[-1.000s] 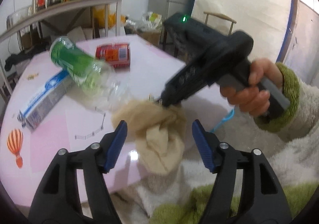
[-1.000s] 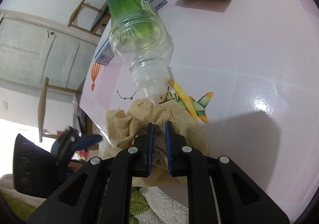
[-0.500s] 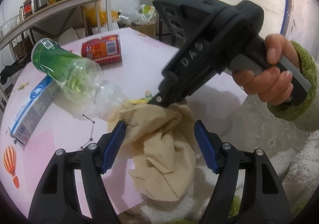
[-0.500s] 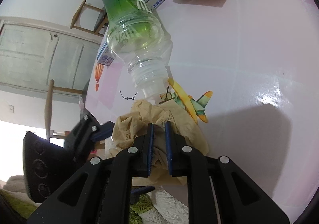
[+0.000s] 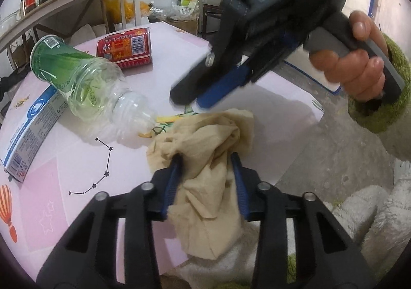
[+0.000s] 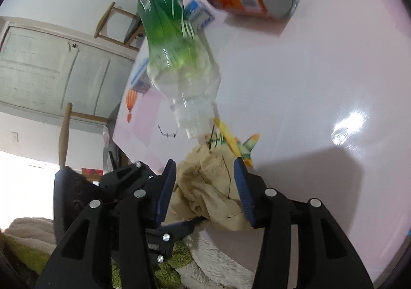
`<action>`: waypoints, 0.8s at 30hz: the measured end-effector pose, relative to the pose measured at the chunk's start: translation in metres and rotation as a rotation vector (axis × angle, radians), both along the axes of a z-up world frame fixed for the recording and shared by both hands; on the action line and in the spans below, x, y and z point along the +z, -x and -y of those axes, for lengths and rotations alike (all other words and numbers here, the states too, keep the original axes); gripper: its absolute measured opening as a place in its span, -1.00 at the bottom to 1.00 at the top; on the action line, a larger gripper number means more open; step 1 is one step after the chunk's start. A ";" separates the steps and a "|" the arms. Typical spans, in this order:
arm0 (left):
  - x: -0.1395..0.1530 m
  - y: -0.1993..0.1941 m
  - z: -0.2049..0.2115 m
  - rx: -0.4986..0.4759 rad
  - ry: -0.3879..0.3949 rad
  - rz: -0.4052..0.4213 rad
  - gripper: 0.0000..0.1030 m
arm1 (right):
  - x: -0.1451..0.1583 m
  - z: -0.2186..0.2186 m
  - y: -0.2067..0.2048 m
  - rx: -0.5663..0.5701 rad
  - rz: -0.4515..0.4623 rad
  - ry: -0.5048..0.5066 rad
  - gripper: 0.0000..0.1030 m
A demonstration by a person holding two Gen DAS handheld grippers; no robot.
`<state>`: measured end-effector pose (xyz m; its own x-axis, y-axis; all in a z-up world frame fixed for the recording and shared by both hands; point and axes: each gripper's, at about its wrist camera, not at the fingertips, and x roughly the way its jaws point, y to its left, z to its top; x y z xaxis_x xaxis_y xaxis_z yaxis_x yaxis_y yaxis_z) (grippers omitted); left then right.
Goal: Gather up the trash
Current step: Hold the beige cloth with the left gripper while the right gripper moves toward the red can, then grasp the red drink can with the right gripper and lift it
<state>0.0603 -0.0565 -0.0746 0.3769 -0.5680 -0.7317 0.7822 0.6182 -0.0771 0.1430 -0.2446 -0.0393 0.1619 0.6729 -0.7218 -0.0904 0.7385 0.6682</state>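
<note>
left gripper [image 5: 206,181], jaws just closed in, pinches a crumpled tan tissue [image 5: 205,160] at the pink table [image 5: 257,109] edge. right gripper [image 6: 205,186], jaws just parted, straddles it w/o gripping. plastic bottle [image 5: 84,83], red can [image 5: 124,47] & box [image 5: 28,132] lie beyond.

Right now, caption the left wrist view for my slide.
Left gripper shut on crumpled beige tissue at table edge; right gripper open above.
</note>
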 end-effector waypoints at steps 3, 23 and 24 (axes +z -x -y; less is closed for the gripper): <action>0.000 -0.003 -0.004 0.013 0.014 -0.015 -0.50 | 0.028 0.013 -0.012 -0.032 0.098 0.061 0.02; -0.001 -0.009 -0.023 0.060 0.106 -0.094 -0.73 | 0.041 -0.050 -0.162 0.251 0.403 0.703 0.53; -0.002 -0.010 -0.023 0.060 0.107 -0.094 -0.73 | 0.039 -0.052 -0.160 0.255 0.402 0.718 0.53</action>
<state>0.0704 -0.0333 -0.0763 0.3453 -0.6230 -0.7018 0.7303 0.6481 -0.2160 0.3027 -0.1930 -0.0006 0.4029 0.1259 -0.9065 -0.4404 0.8949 -0.0715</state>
